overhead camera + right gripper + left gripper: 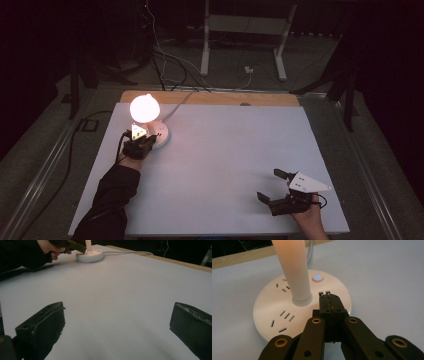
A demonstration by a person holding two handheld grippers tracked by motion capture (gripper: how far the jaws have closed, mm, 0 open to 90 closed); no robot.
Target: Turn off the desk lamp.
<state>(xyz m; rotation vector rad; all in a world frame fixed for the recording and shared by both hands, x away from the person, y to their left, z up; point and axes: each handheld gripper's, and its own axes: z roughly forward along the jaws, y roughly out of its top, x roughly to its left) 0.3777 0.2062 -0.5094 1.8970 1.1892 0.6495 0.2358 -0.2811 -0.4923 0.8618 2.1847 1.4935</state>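
Dark room, cables and a white stand's legs on the floor behind; a white sheet (225, 165) covers the wooden table, and the lit lamp (145, 107) throws the only real light, sitting at the sheet's far left corner with its cord running off the back edge. The left gripper (141, 144) is down at the lamp's round white base (269, 312), jaws pressed together with nothing between them, tips just short of the small button (317, 277) glowing blue; it looks like the closed tips are meant as a poker for that switch, though whether they touch the base I can't quite tell. The right gripper (276, 187) rests near the front right of the sheet, well apart from the lamp, jaws spread wide and empty, probably parked out of the way. The left gripper view gives what the high view can't: socket slots in the base, the button, the white stem (293, 270) rising from the middle. The right gripper view adds a low side look across the bare sheet to the hand (51, 248) at the base.
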